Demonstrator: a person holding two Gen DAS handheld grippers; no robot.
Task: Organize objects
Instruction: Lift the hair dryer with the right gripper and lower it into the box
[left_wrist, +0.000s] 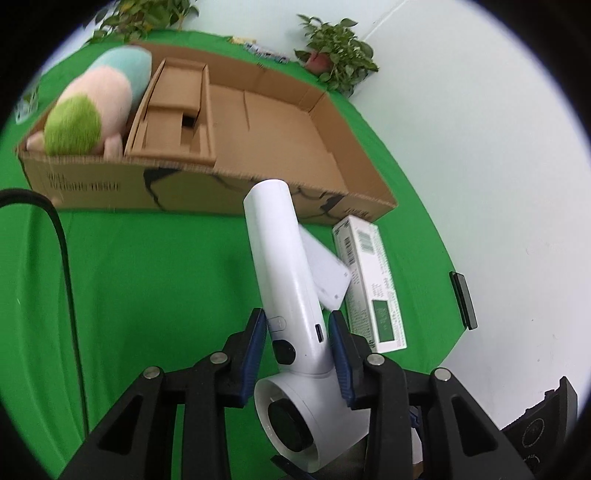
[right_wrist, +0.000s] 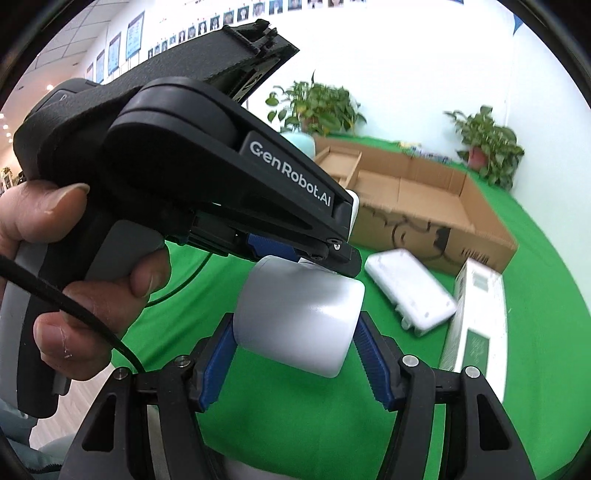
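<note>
A: Where is the fan (left_wrist: 284, 280) in the left wrist view?

B: Centre of the frame, off the bench (left_wrist: 147, 277). The left tool (left_wrist: 298, 350) is clamped on its handle near the round head, blue pads (left_wrist: 255, 354) pressing both sides. The handle runs up the frame toward the carton (left_wrist: 221, 192).

A: And the right tool (right_wrist: 295, 354)?

B: In the right wrist view its jaws stand at middling width on either side of the fan's white head (right_wrist: 299, 314), at lower centre. I cannot tell whether the pads touch the head or only flank it. The left tool (right_wrist: 314, 251) comes in from the upper left of that frame, held by the person's hand (right_wrist: 74, 280), with its tip on the fan just above the right tool.

A: What else lies on the bench?

B: A flat white pack (left_wrist: 328, 273) just right of the handle, partly behind it, and a long white and green box (left_wrist: 369, 284) beside that. Both are near the carton's front right corner.

A: What is in the carton?

B: A plush toy (left_wrist: 92, 110) at its left end, upper left of the left view, then a small cardboard insert (left_wrist: 173, 110). The right half shows bare floor. Two potted plants (left_wrist: 336, 51) stand behind the carton along the wall.
</note>
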